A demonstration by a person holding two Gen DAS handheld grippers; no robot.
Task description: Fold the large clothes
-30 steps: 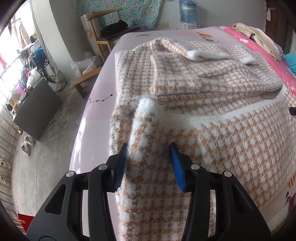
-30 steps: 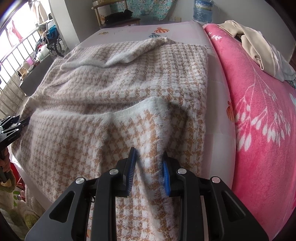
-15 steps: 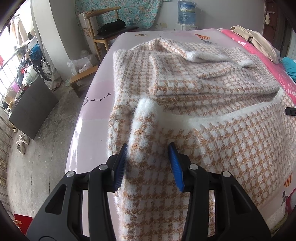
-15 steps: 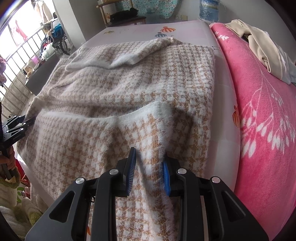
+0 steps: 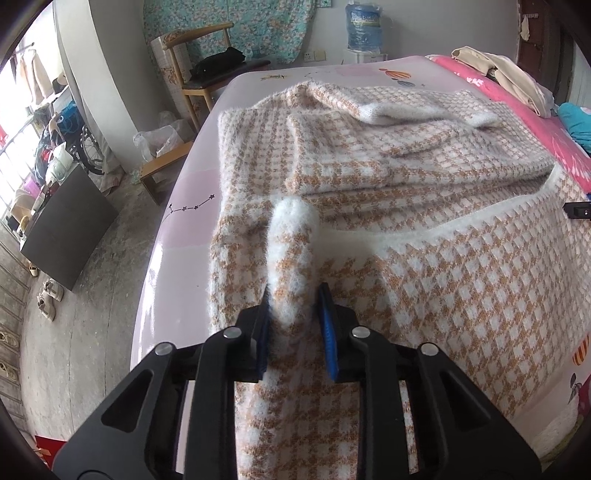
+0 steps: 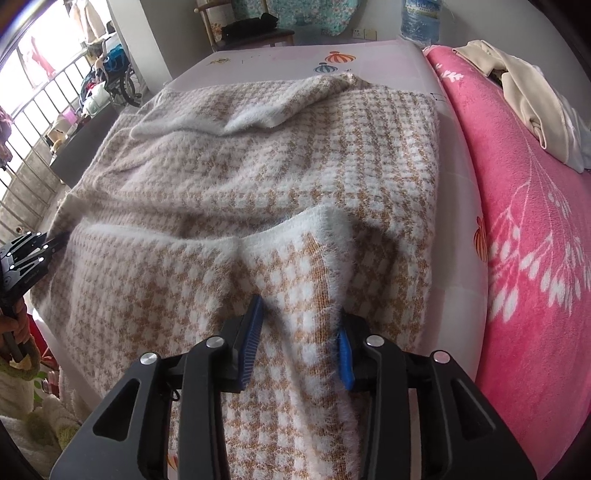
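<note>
A bedroom with a bare concrete floor (image 5: pixel 74 332); a wooden chair (image 5: pixel 195 62) and a water bottle (image 5: pixel 364 26) stand against the far wall, their lower parts hidden behind the bed. The bed (image 5: pixel 184 221), covered by a pale pink sheet, fills both views; its near edge is cut off by the frame. A pink floral blanket (image 6: pixel 535 258) lies along the bed's right side, with a beige garment (image 6: pixel 524 99) bunched on it. The large fluffy houndstooth sweater (image 5: pixel 424 192) is spread across the sheet, its near hem folded up over the body; the parts under the fold are hidden. The left gripper (image 5: pixel 295 317) has just been closing, and its blue-padded fingers (image 5: pixel 328 332) now pinch a bunched, white-edged corner of the sweater at the left side. The right gripper (image 6: pixel 299 339) grips the right corner of the folded hem, its fingers (image 6: pixel 251 339) narrow and pressed into the knit; the right pad is partly buried in fuzz. At the right view's left edge a hand (image 6: pixel 14 328) holding the left gripper is partly cut off.
</note>
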